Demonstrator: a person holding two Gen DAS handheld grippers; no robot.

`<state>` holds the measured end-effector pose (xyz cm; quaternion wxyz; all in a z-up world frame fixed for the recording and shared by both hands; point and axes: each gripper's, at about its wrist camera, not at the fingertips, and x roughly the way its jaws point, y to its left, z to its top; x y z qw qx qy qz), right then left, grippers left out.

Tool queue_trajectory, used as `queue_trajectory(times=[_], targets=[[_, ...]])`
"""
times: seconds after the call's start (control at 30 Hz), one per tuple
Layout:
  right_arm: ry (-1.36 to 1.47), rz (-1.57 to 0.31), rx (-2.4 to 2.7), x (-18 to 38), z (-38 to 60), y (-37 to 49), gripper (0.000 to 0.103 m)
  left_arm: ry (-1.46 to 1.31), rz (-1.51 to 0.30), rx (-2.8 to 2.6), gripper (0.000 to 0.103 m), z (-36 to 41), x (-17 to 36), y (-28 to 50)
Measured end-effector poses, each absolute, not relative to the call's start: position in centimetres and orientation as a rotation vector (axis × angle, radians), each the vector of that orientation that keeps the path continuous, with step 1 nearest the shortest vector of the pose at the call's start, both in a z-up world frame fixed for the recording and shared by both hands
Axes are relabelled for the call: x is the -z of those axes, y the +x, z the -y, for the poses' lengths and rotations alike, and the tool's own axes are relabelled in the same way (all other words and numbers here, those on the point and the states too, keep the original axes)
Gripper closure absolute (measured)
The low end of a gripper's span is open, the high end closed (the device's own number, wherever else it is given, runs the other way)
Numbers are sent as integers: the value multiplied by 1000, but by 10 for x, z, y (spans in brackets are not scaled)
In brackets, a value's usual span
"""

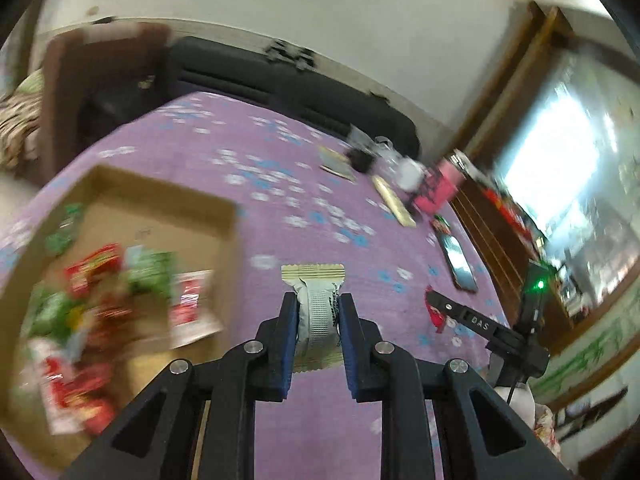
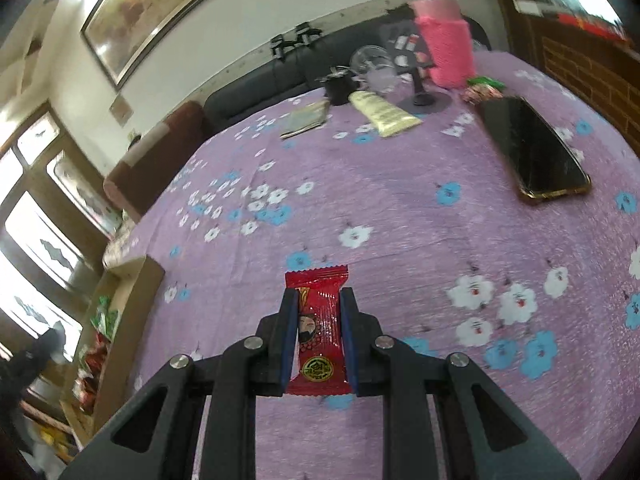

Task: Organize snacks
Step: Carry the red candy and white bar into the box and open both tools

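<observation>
A: What is nearest on the left side?

B: The left gripper [image 1: 318, 312] has its black jaws with blue pads clamped on a silver-grey foil snack packet with cream crimped ends [image 1: 316, 300]. It is held lengthwise and lifted clear of the purple cloth with white and blue flowers [image 1: 320, 200].

A: And the right?

B: The right gripper [image 2: 319, 312] is closed on a red foil candy wrapper with a small printed face and a gold seal [image 2: 320, 332], also above the cloth.

A: Where do the other snacks lie?

B: In the left view, an open brown cardboard box [image 1: 228, 216] sits on the cloth just left of the left gripper. It holds a blurred heap of red and green packets [image 1: 100, 304].

A: Farther out?

B: A black smartphone in a gold-edged case [image 2: 532, 152] lies flat to the right. Behind it a cream tube [image 2: 382, 114] lies beside a black stand [image 2: 424, 98], a clear glass [image 2: 370, 64] and a pink knitted bottle sleeve [image 2: 444, 46]. At the far edge runs a dark sofa [image 2: 256, 80].
</observation>
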<state>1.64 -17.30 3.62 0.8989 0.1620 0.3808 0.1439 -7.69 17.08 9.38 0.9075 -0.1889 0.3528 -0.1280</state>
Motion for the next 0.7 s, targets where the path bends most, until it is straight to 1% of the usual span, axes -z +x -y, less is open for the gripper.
queue_trajectory(times=[0.1, 0.23, 0.53, 0.7], targets=[[280, -780, -321, -45, 152, 7, 84, -431, -709, 201, 83, -207, -92, -97], [291, -786, -413, -59, 118, -10, 83, -482, -691, 132, 83, -247, -82, -115], [147, -796, -636, -92, 5, -53, 83, -469, -689, 3, 83, -287, -60, -139], [80, -826, -733, -93, -52, -71, 83, -470, -687, -40, 83, -309, -53, -145]])
